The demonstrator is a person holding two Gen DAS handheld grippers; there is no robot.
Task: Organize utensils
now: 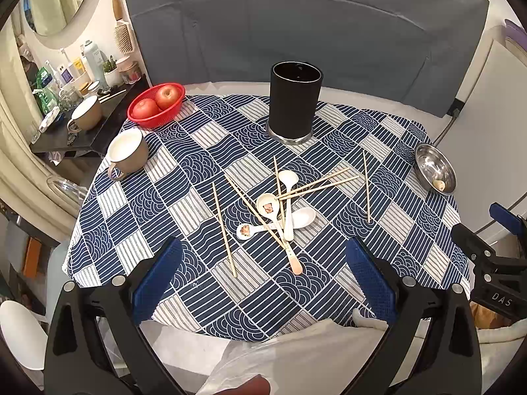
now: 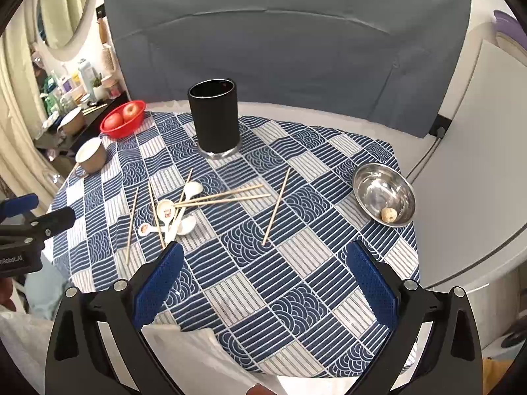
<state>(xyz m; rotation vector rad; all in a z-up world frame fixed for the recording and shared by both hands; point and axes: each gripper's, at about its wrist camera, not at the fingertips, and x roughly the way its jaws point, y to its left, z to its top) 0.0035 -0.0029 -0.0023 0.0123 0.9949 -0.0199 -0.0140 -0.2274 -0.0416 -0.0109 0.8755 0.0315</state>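
Utensils lie loose on the counter [image 1: 329, 283], none yet in the black holder [image 1: 295, 98] that stands upright toward the upper middle of the left wrist view. We hold both tools above the near edge, tilted down at the cloth: the left hand-held gripper [image 1: 263, 279] has its blue pads spread wide with nothing between them, and the right hand-held gripper [image 2: 263, 279] is likewise spread and empty. At the centre of the left view sits a tangle, the ceramic spoons [image 1: 286, 204] crossed under and over several chopsticks [image 1: 316, 184]. Two sticks lie apart from it and look the easier start: the lone chopstick [image 2: 276, 206] in the middle of the right view, and the left chopstick [image 1: 224, 227] at lower left of the pile. We judge the best first move is to take a free stick, pads closing across its width near mid-length so it does not tip. We then carry it upright over the holder's mouth before letting go. Pulling from the pile first could drag the spoons along. The steel bowl [image 2: 383, 194], mug [image 1: 128, 151] and red basket [image 1: 156, 105] stay clear of our path.
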